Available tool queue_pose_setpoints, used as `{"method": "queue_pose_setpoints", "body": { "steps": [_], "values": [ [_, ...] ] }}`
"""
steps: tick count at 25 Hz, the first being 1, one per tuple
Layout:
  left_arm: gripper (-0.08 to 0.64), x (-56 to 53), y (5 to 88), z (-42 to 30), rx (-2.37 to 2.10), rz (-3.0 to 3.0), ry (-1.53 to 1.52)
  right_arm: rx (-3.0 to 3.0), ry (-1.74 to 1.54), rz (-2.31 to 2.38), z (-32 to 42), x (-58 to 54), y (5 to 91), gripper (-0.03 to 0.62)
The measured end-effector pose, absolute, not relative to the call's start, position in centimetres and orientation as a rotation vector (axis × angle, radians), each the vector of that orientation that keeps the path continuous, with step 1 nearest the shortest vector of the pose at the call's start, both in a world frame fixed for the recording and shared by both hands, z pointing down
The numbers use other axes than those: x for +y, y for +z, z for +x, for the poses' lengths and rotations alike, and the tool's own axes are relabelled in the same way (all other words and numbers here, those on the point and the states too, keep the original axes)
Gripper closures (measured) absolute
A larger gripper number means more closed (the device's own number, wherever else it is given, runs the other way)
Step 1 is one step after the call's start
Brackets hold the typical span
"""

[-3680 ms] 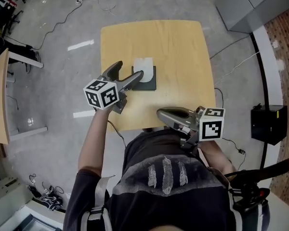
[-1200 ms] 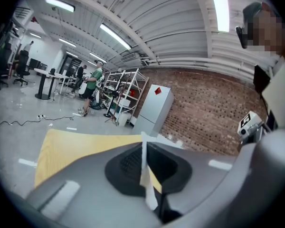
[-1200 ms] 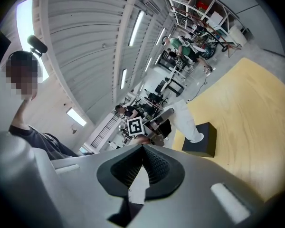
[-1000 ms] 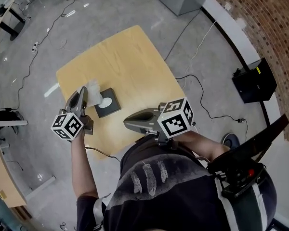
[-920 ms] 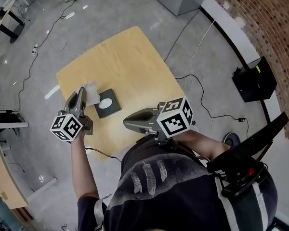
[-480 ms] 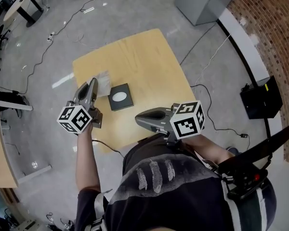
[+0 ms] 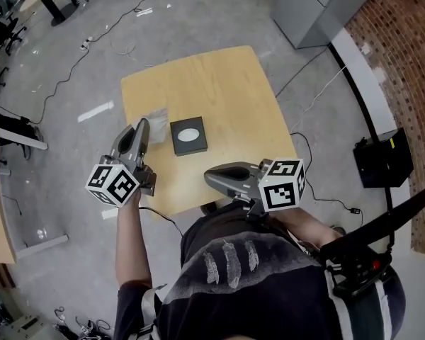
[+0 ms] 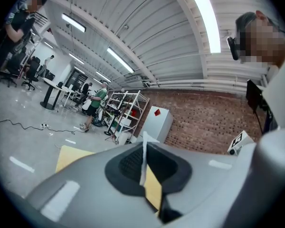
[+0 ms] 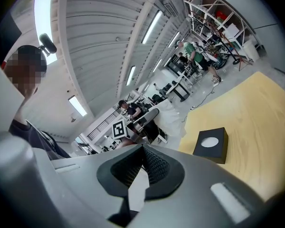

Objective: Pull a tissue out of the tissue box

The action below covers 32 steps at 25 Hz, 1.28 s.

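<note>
At the left, the left gripper (image 7: 142, 127) is clenched on the tissue (image 7: 156, 115): its own view shows a thin white edge pinched between the closed jaws. The sheet hangs over the table (image 7: 219, 83) near its left edge, apart from the box (image 7: 188, 137), so it looks fully drawn out. The likely trouble is here. The grip seems to catch only a narrow strip of soft paper, so a quick swing could slip or tear it. A sheet dropped this close to the edge could drift to the floor. In the middle, the box lies flat on the table with nothing holding it, a white oval showing in its dark top. It looks light, so any further tug on paper in that slot could drag or tip it. At the right, the right gripper (image 7: 210, 178) is closed on nothing and is well apart from the box, too far to steady it. No brand or writing can be read; the box is plain, and the cubes (image 7: 113, 185) carry only black-and-white square patterns.
</note>
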<state>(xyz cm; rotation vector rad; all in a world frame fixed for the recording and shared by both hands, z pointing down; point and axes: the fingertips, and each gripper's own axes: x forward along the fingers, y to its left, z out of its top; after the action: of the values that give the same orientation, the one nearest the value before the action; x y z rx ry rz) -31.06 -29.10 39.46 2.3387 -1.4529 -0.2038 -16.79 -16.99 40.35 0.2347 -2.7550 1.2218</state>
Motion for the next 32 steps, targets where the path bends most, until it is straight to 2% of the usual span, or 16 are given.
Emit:
{"method": "queue_pose_setpoints", "body": {
  "steps": [7,22,32],
  "values": [
    [0.557,-27.5,38.6,-30.1,-1.484,2.333,-0.214,-2.787,1.197,0.156,-16.5,-15.8,39.5,0.597],
    [0.557,-22.7,35.0,-20.7,-1.663,2.295,-0.190,-2.833,1.210,-0.107,-7.5,-14.5,38.1,0.597],
    [0.557,-17.8,34.4,-16.5,-1.763,2.228,-0.212,-2.764,1.234,-0.253,-4.1,-11.7,40.0,0.595]
  ]
}}
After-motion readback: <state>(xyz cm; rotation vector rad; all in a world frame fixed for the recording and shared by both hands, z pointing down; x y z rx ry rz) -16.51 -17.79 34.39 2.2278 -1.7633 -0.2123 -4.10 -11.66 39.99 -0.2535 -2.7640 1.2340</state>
